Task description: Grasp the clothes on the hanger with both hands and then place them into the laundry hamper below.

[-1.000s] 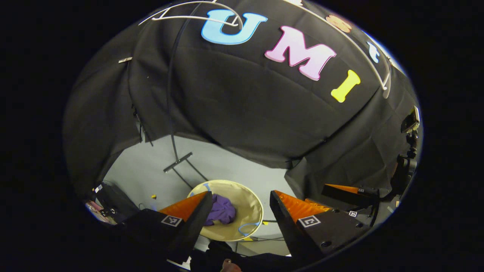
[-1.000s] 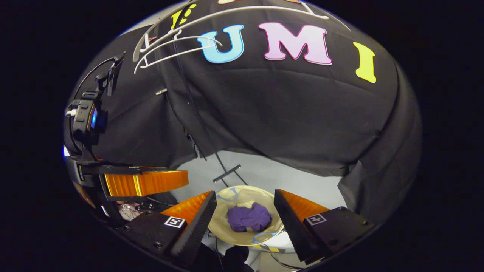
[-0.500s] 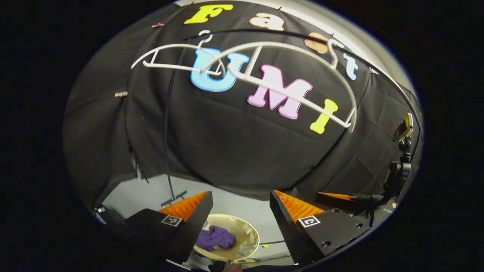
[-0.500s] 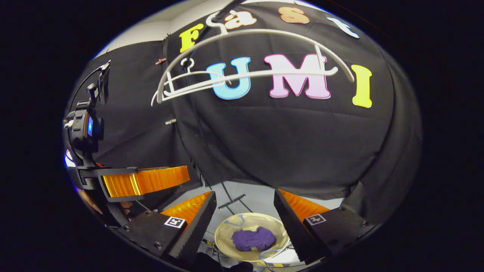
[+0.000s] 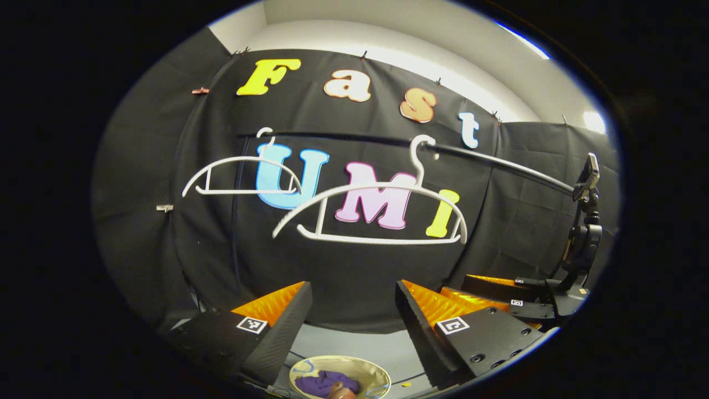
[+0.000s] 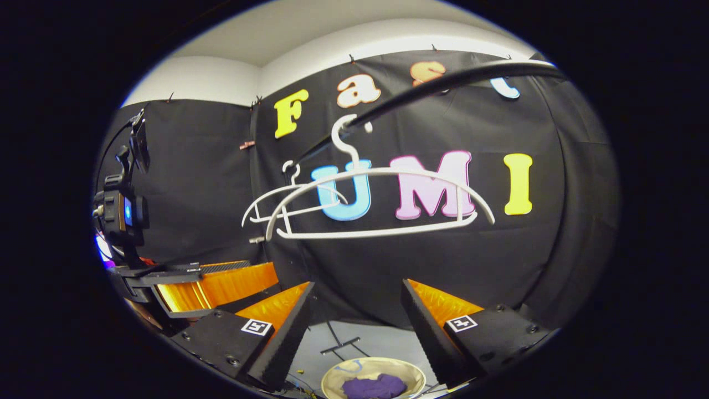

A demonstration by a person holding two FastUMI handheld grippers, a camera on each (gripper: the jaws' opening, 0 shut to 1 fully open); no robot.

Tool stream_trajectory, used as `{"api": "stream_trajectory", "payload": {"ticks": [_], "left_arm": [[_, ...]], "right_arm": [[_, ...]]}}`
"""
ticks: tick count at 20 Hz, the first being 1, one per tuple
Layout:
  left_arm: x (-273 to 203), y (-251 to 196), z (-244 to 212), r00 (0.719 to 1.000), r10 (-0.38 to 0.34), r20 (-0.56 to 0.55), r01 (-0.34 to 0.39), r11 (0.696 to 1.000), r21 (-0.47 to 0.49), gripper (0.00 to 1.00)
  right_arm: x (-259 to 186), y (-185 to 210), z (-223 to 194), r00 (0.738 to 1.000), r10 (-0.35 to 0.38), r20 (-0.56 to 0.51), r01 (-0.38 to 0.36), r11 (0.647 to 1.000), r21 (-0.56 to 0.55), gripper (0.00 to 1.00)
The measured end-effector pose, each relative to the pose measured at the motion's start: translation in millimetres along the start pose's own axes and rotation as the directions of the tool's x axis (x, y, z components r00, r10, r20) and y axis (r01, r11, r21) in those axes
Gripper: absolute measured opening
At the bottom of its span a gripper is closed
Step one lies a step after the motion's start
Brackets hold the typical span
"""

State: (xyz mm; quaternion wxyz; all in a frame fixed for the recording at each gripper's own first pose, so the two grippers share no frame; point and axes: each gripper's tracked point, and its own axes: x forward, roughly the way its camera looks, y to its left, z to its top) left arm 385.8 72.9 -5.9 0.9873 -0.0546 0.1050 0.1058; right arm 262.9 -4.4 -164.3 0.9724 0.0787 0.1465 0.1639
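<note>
A crumpled purple garment (image 5: 324,383) (image 6: 374,386) lies inside the round beige laundry hamper (image 5: 376,378) (image 6: 412,374) on the floor, far below both grippers. Two bare white hangers hang from a black rail (image 5: 498,160): the nearer hanger (image 5: 371,213) (image 6: 382,205) and a farther hanger (image 5: 241,174) (image 6: 293,202). My left gripper (image 5: 353,310) is open with nothing between its orange-and-black fingers. My right gripper (image 6: 357,310) is open and empty too. The right gripper view shows the left gripper (image 6: 210,280) at its left; the left gripper view shows the right gripper (image 5: 498,293) at its right.
The rail's black upright pole and foot (image 6: 340,344) stand on the pale floor behind the hamper. A camera on a stand (image 5: 584,221) sits on the other gripper, as does a similar device (image 6: 119,210). Cables lie beside the hamper.
Both grippers have risen and tilted up from the hamper toward the hangers. The hamper with the purple garment slid to the bottom of both views; the hangers and rail came to the middle.
</note>
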Motion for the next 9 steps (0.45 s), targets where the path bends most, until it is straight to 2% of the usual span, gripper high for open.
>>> {"api": "stream_trajectory", "payload": {"ticks": [5,6,7,8,9], "left_arm": [[-24.0,-10.8,49.9,0.992,-0.025,0.123,0.017,0.998,0.061,0.95],[-28.6,-13.5,57.8,0.989,-0.027,0.142,0.017,0.997,0.069,0.95],[-32.6,-15.8,65.3,0.987,-0.027,0.157,0.015,0.997,0.077,0.92],[-38.1,-18.7,73.6,0.983,-0.03,0.178,0.014,0.996,0.091,0.95],[-44.1,-21.4,84.7,0.978,-0.031,0.208,0.009,0.994,0.105,0.92]], "right_arm": [[-17.4,7.8,56.5,0.987,-0.001,0.161,-0.006,0.999,0.045,1.0],[-24.9,9.8,74.0,0.976,-0.004,0.219,-0.005,0.999,0.04,0.92],[-33.1,10.2,91.1,0.96,-0.011,0.279,0.002,1.0,0.029,1.0],[-41.0,9.5,105.5,0.944,-0.016,0.33,0.011,1.0,0.016,1.0],[-45.4,8.9,110.6,0.93,-0.023,0.366,0.023,1.0,0.004,0.92]]}}
